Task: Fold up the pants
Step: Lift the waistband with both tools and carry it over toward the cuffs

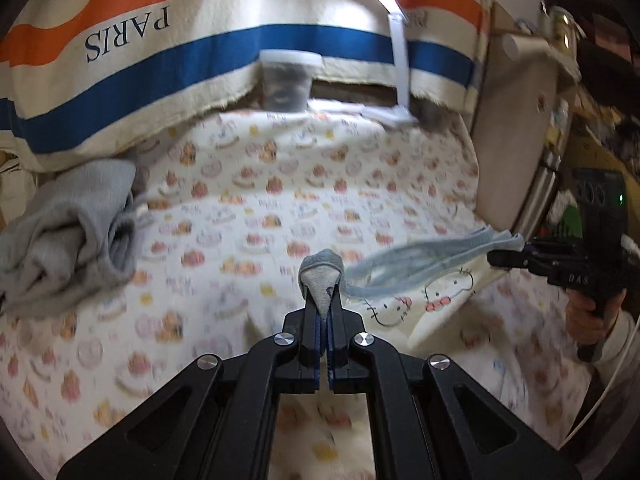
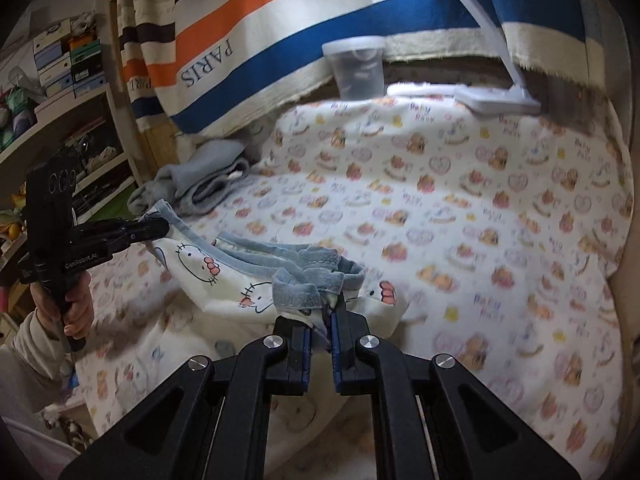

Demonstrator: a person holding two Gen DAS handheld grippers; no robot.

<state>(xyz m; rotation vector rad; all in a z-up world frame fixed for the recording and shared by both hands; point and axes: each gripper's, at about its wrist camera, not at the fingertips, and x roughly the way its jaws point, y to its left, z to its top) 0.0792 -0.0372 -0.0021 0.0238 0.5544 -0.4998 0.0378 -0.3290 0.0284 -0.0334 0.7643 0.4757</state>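
Two grippers share the load: the left gripper (image 1: 322, 280) is clamped fully shut on a grey-blue fold of the pants' waistband, and the right gripper (image 2: 322, 312) is closed, with only a narrow gap, on the bunched band at the other side. Between them the pants (image 2: 224, 276), cream with a cat-face print and blue-grey trim, hang stretched above the bed's patterned sheet (image 2: 460, 240), sagging in the middle. The step in hand looks like carrying the garment out to lay it flat. To do it well, both hands should keep level and hold an even tension so the band stays straight, then lower the legs first onto the open middle of the sheet, well away from the grey garment (image 2: 192, 188) heaped at the far left and from the plastic cup (image 2: 356, 70) and white lamp base (image 2: 496, 98) along the back edge.
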